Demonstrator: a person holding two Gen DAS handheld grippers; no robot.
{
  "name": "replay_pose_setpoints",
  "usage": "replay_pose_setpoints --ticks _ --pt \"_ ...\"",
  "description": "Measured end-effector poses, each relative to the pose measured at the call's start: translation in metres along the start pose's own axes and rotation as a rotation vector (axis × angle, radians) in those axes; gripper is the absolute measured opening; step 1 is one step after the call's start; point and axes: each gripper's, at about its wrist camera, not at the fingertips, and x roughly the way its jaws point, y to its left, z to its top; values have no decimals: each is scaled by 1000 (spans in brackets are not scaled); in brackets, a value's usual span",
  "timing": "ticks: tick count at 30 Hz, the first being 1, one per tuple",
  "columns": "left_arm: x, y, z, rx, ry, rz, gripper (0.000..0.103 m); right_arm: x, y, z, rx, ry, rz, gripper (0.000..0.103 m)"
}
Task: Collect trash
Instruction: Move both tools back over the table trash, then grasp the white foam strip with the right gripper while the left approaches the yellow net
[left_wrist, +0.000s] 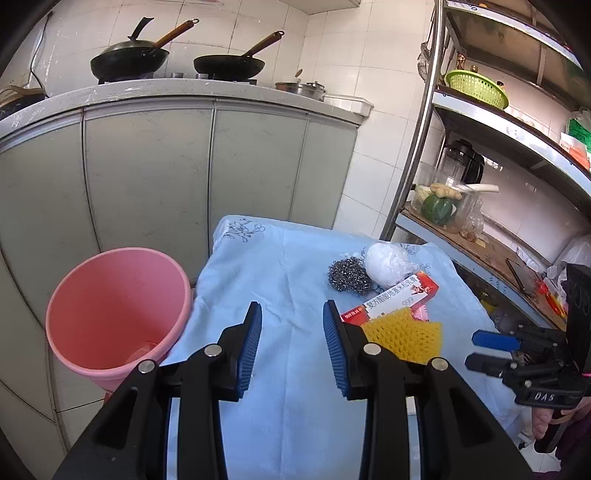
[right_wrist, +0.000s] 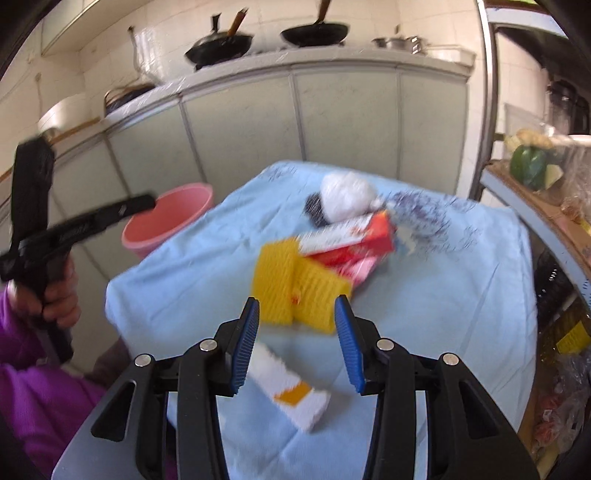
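On my left wrist view, my left gripper (left_wrist: 291, 321) is spread with nothing between its pads, over the blue cloth (left_wrist: 280, 258). The pink bin (left_wrist: 110, 314) beside the table looks nearly empty, so I judge collecting has barely begun. On my blurred right wrist view, my right gripper (right_wrist: 295, 325) is spread and empty too. Five pieces remain: one yellow mesh (right_wrist: 291, 284), one red box (right_wrist: 351, 236), one white bundle (right_wrist: 345, 194), one scourer (right_wrist: 314, 210), one white carton (right_wrist: 291, 391).

Both tongs, left (left_wrist: 291, 314) and right (right_wrist: 297, 308), angle downward with jaws parted and nothing between them.
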Motion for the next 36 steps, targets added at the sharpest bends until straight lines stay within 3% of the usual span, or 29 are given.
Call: replay_pose_setpoints --ticks 3,8,17,25,27,36 --pt "9 -6 -2 9 38 -41 34 11 6 -11 -34 73 35 43" --pt "27 -21 -8 28 115 -121 34 21 13 -21 -91 124 56 43" --pt "75 -55 -15 38 281 -246 34 31 5 -33 -84 146 42 43" --pt "111 -64 -25 36 362 -197 34 34 -4 -39 -49 138 20 43" --pt "117 -63 -28 21 384 -205 34 34 -5 -40 -41 127 10 36" --pt "112 -78 -29 51 353 -233 34 29 -15 -41 5 108 10 28"
